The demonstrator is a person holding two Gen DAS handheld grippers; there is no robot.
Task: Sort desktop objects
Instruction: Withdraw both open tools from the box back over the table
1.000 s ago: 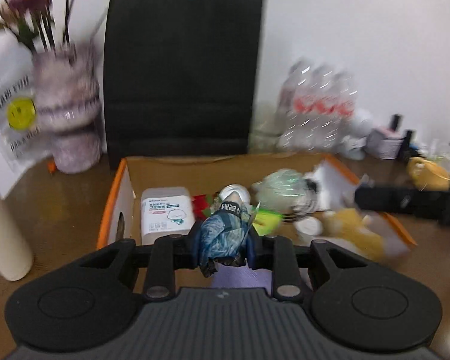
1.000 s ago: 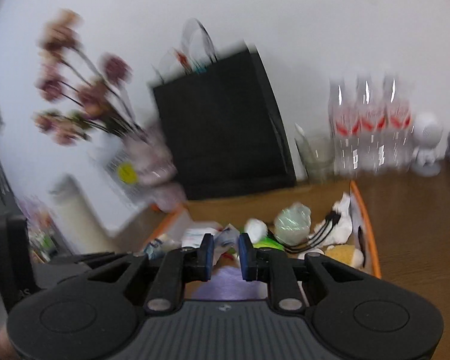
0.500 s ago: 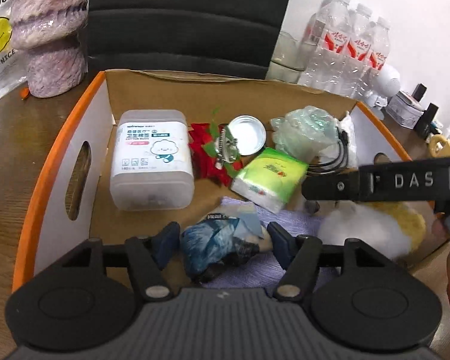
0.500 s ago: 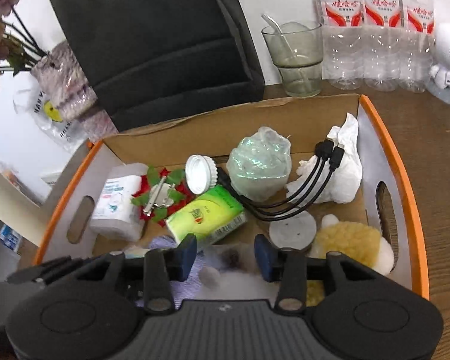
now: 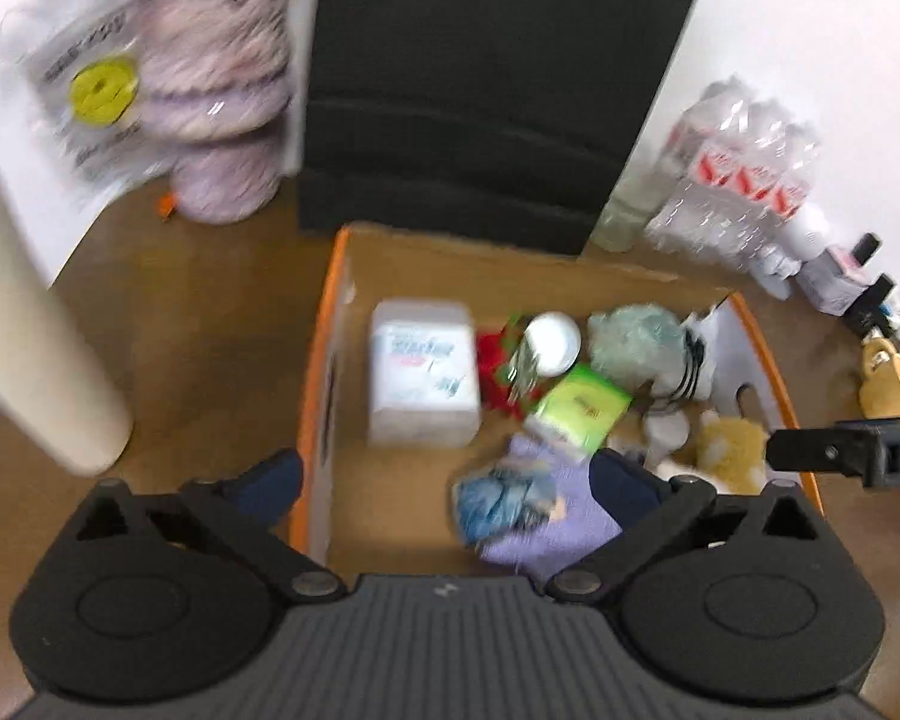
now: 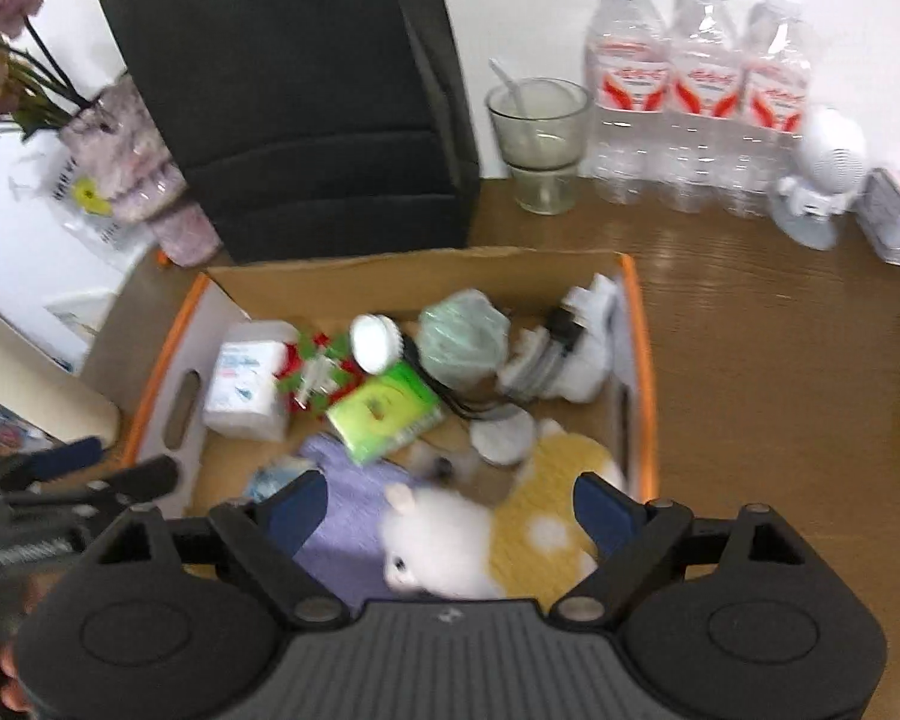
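Note:
An orange-edged cardboard box (image 5: 321,372) (image 6: 642,360) holds the sorted items. My left gripper (image 5: 447,483) hangs over its near left corner, jaws opening wide, pads touching nothing. A blue crumpled bundle (image 5: 501,501) lies loose on a purple cloth (image 5: 546,531) below it. My right gripper (image 6: 450,510) is over the box's near edge, jaws also opening. A white plush toy (image 6: 438,546) with a yellow part (image 6: 546,510) lies under it, free of the pads. Each gripper shows in the other's view: the right gripper (image 5: 840,453), the left gripper (image 6: 102,468).
The box also holds a white wipes tub (image 5: 423,378), green tissue pack (image 6: 384,414), white lid (image 6: 375,342), mint plastic bag (image 6: 462,336) and black cables (image 6: 546,348). Behind stand a black paper bag (image 6: 306,108), flower vase (image 5: 222,96), glass cup (image 6: 540,132) and water bottles (image 6: 696,96).
Both grippers have opened and pulled up and back. The blue bundle dropped from the left one onto the purple cloth. The white plush now lies free under the right one.

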